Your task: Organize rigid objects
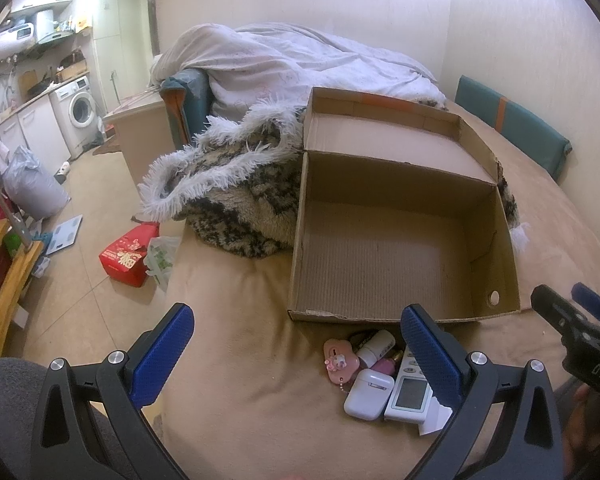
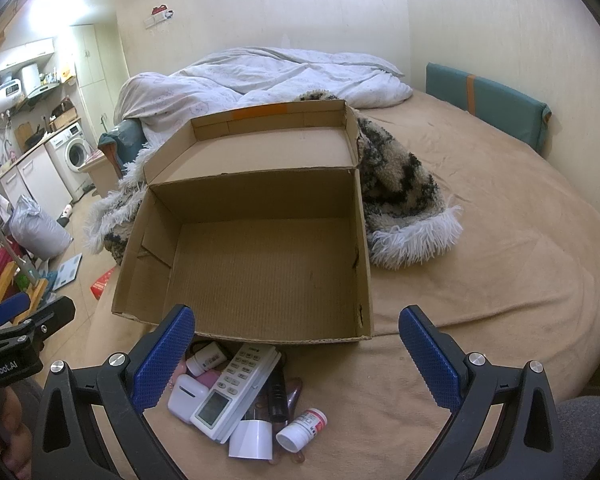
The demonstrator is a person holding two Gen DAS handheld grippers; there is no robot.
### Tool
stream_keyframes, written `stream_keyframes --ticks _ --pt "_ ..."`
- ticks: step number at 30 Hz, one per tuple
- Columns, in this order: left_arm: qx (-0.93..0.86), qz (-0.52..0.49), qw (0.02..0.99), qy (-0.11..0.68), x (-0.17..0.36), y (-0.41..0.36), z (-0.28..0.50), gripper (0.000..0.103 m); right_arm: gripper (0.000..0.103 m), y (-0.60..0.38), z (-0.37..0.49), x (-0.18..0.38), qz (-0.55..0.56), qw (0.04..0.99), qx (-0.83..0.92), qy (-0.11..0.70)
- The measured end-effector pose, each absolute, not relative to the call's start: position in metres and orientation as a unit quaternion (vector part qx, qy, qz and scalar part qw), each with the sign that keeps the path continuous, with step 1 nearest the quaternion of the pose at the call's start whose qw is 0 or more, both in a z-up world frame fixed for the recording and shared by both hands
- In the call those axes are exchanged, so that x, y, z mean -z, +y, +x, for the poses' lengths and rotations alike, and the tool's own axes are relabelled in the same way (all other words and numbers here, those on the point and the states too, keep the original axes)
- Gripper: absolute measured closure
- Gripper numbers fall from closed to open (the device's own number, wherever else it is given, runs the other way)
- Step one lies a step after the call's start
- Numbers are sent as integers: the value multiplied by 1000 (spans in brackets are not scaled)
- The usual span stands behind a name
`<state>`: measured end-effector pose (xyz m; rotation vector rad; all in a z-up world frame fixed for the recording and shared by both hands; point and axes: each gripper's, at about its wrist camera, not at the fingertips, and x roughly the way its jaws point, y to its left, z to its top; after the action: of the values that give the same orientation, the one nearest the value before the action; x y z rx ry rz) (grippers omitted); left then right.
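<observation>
An open, empty cardboard box [image 1: 400, 248] [image 2: 260, 264] sits on the tan bed. In front of it lies a small pile: a white remote [image 2: 236, 388] [image 1: 410, 392], a white earbud case [image 1: 369, 393] [image 2: 186, 394], a pink heart charm [image 1: 340, 362], a small white bottle [image 1: 376, 346] [image 2: 206, 357], a pill bottle with a red label [image 2: 303, 428], a black tube [image 2: 278, 394] and a white cup [image 2: 249, 439]. My left gripper [image 1: 296, 356] is open above the bed, left of the pile. My right gripper [image 2: 296, 356] is open over the pile.
A fluffy patterned blanket [image 1: 236, 200] [image 2: 404, 208] lies against the box. A white duvet [image 1: 300, 64] is heaped behind. Teal pads [image 2: 488, 100] line the wall. The bed edge drops at left to a floor with a red bag [image 1: 128, 256] and a scale [image 1: 64, 234].
</observation>
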<state>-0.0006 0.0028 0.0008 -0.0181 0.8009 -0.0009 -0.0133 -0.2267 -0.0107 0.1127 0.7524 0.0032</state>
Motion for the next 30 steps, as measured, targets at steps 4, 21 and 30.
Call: stream_keyframes --ticks 4,21,30 --pt "0 -9 921 390 -1 3 -1 0 0 -226 -14 11 55 928 -2 368" --pt "-8 -14 911 412 6 12 6 0 0 -230 -13 20 77 917 -9 391" --pt "-13 -22 894 446 20 18 17 0 0 -234 -7 26 90 907 -16 412"
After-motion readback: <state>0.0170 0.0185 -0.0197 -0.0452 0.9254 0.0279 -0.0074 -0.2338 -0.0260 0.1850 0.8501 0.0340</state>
